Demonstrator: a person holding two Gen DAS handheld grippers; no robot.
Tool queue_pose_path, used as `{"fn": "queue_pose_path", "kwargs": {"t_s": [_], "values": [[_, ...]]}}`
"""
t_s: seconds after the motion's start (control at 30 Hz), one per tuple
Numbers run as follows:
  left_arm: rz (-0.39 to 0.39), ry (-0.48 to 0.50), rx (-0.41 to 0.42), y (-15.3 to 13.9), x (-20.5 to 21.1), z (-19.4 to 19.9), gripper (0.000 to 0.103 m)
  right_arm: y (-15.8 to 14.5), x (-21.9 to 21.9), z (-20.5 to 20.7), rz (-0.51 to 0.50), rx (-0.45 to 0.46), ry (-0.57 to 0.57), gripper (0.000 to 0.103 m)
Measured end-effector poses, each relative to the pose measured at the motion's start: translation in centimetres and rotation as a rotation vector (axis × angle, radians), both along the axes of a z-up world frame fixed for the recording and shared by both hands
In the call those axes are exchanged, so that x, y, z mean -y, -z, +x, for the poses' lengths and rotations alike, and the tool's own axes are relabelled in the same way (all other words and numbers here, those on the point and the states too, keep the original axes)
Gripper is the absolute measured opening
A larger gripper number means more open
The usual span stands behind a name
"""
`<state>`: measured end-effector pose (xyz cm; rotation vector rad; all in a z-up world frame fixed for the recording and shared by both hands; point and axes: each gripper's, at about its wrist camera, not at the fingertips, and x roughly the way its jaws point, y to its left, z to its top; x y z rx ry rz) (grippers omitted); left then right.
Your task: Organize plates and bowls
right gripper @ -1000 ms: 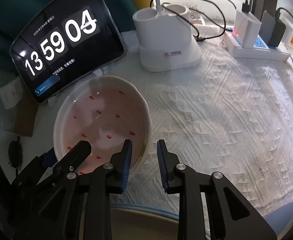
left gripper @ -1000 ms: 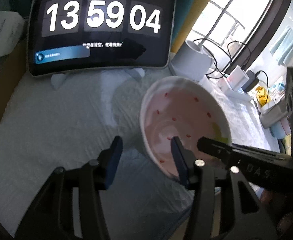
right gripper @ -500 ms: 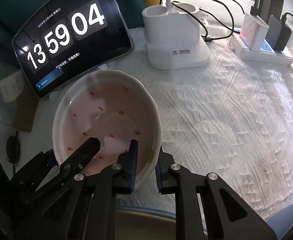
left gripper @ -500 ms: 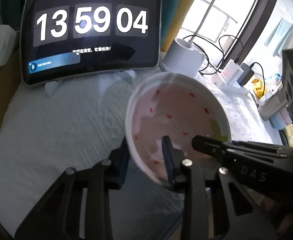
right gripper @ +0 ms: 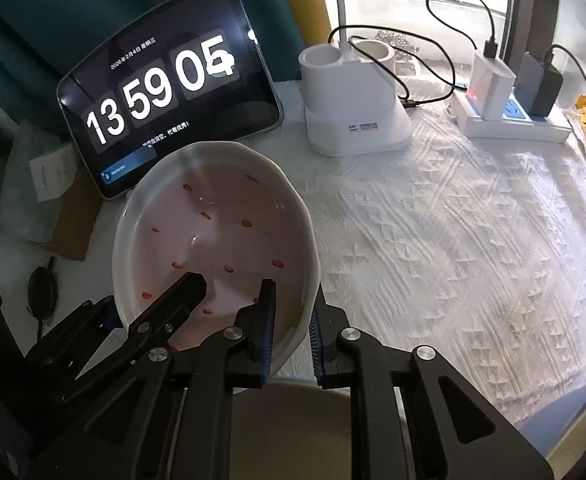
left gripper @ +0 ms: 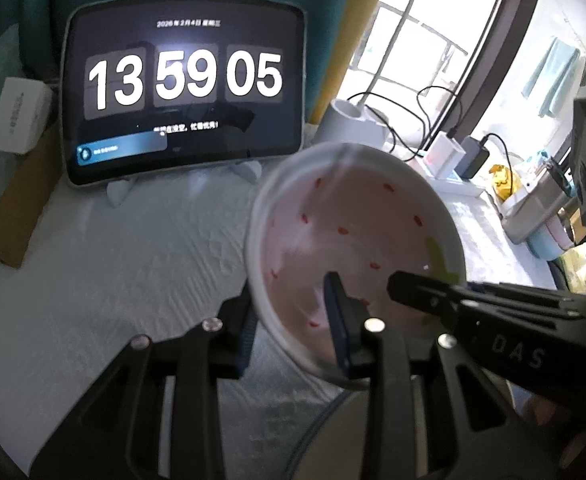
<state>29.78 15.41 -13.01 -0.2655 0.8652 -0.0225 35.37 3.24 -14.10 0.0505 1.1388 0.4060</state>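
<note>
White textured tablecloth [right gripper: 453, 240] covers the table and fills most of the right wrist view. Tablet clock [right gripper: 165, 92] stands at 10 o'clock, white lamp base [right gripper: 353, 108] at 12, power strip [right gripper: 517, 120] with chargers at 2.

Pink bowl [right gripper: 221, 232] with red flecks sits at 9 o'clock of frame centre in the right wrist view, tilted and apparently lifted off the cloth. The left wrist view is blurred, so clearance is hard to judge there. A darker dish rim [right gripper: 293, 392] shows at 6 o'clock below the grippers, probably the stack or next piece.

Right gripper [right gripper: 291, 328]: clamped on the bowl's near-right wall, one finger inside, one outside. Left gripper [left gripper: 293, 312]: same on the bowl's left wall, with the inner finger [left gripper: 339, 316] against the pink inside and the outer one hidden behind the rim; looks closed on it.

Step in hand: two-handed carry of the bowl, grasp done, transport phase. Judged early to mid task, since no sorted stack is visible.

Next move needs both grips kept level with each other so the wall doesn't twist out. Carry toward the dish at 6 o'clock or wherever bowls go, lower flat, then release one side first.
</note>
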Motion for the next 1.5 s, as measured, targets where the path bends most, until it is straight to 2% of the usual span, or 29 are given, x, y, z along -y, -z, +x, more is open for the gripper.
{"fn": "queue_pose_path", "kwargs": {"t_s": [0.5, 1.5], "values": [[0.002, 0.015, 0.033, -2.0, 1.6, -2.9, 0.032, -2.6, 2.4, -3.3, 0.027, 0.055, 0.010, 0.017], [0.039, 0.085, 0.083, -4.5, 7.9, -6.8, 0.032, -5.4, 9.0, -8.6, 0.080, 0.116, 0.078, 0.017]]}}
